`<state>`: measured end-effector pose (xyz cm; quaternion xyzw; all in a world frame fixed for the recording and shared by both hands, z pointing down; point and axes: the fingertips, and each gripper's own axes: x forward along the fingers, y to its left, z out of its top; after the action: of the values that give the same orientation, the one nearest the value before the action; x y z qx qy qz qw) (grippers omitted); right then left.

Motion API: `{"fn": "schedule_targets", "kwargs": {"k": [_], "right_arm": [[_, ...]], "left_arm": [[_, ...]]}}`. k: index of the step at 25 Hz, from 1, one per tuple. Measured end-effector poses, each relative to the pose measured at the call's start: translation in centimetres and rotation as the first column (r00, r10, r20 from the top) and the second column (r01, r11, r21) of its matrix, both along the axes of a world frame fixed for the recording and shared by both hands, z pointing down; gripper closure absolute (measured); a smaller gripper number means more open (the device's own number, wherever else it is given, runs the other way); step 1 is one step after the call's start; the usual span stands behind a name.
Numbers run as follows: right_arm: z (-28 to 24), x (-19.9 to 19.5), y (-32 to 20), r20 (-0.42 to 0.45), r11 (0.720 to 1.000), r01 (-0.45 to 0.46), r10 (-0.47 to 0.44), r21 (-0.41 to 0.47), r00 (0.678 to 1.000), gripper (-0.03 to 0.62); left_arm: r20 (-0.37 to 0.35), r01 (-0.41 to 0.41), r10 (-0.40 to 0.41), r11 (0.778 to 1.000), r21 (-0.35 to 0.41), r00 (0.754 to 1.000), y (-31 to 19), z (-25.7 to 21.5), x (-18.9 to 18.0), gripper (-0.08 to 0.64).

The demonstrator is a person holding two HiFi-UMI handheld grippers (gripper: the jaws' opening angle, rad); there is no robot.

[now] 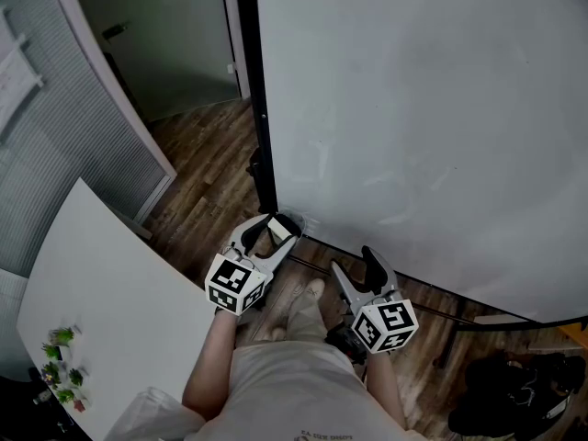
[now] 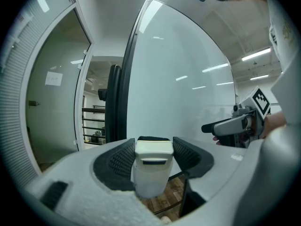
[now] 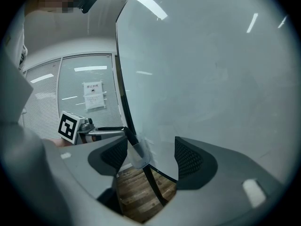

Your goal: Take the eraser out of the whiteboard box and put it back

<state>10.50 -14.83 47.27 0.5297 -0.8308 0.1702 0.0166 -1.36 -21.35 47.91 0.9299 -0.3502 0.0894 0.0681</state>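
We judge that the eraser (image 2: 151, 166) is already out of the whiteboard box (image 3: 139, 155), and that the step in hand is to put it back. The left gripper (image 2: 153, 149) pinches the eraser on two opposite sides, with both ribbed pads pressed on it. It holds it near the lower left corner of the whiteboard (image 1: 413, 108), above the wooden floor (image 1: 207, 173). The right gripper (image 3: 150, 157) has its jaws spread and holds nothing. The box shows only beyond them, apart from the pads.

To do this step well, we would first bring the eraser over the open top of the box. Then we would line it up with the opening and lower it slowly. The box looks thin and transparent, so its rim is hard to see, and the dark frame edge beside it is a better guide. We would open the jaws only when the eraser rests inside, otherwise it can fall on the floor.

The eraser has a cream plastic body with rounded corners and a small dark slot on its face. A black felt strip covers its far end.
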Motion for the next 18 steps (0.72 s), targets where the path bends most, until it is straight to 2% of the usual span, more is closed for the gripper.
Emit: {"fn": "schedule_targets", "kwargs": {"k": [18], "right_arm": [[0.0, -0.1, -0.1, -0.003, 1.0, -0.004, 0.004, -0.005, 1.0, 0.276]], "left_arm": [[0.065, -0.011, 0.012, 1.0, -0.026, 0.998, -0.2, 1.6, 0.2, 0.307]]}}
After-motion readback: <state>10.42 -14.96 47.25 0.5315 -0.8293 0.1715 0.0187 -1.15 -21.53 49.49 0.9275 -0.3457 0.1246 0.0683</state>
